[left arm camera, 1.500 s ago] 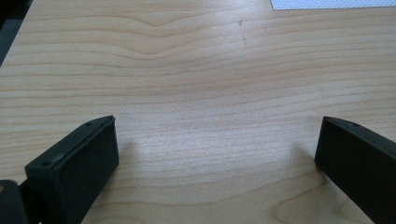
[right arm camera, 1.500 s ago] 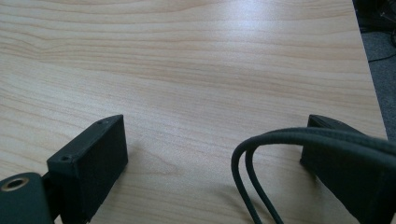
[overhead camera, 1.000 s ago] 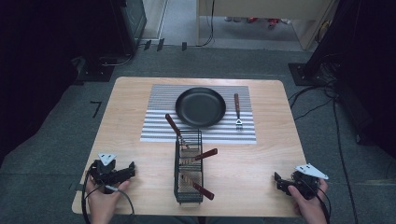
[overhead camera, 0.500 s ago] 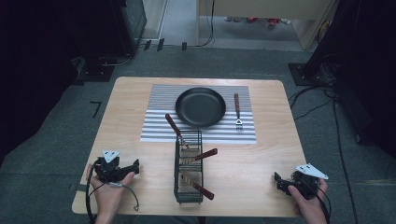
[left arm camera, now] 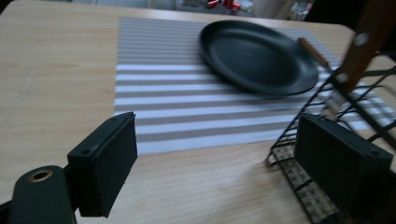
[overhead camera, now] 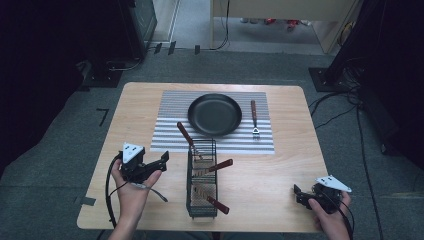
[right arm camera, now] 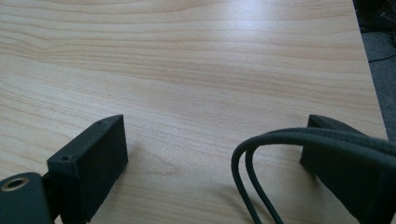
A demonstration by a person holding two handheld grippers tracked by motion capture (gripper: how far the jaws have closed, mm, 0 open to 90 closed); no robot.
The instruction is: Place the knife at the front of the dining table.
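A black wire basket (overhead camera: 202, 177) stands at the table's front middle and holds several wooden-handled utensils (overhead camera: 220, 165). Behind it a black pan (overhead camera: 215, 114) lies on a striped mat (overhead camera: 172, 117), with a wooden-handled fork (overhead camera: 254, 117) to its right. My left gripper (overhead camera: 162, 160) hovers open just left of the basket, pointing toward it; the left gripper view shows the basket corner (left arm camera: 299, 149) by the right jaw. My right gripper (overhead camera: 298, 193) rests open at the front right, over bare wood (right arm camera: 196, 93), with its cable (right arm camera: 261, 154) looping between the jaws.
The wooden table (overhead camera: 135, 107) has free room on its left and right sides. Dark equipment and cables (overhead camera: 350, 80) stand on the grey floor around it. The table's right edge (right arm camera: 369, 70) lies close to my right gripper.
My left gripper has risen and moved forward and right, toward the basket. The right gripper has stayed put.
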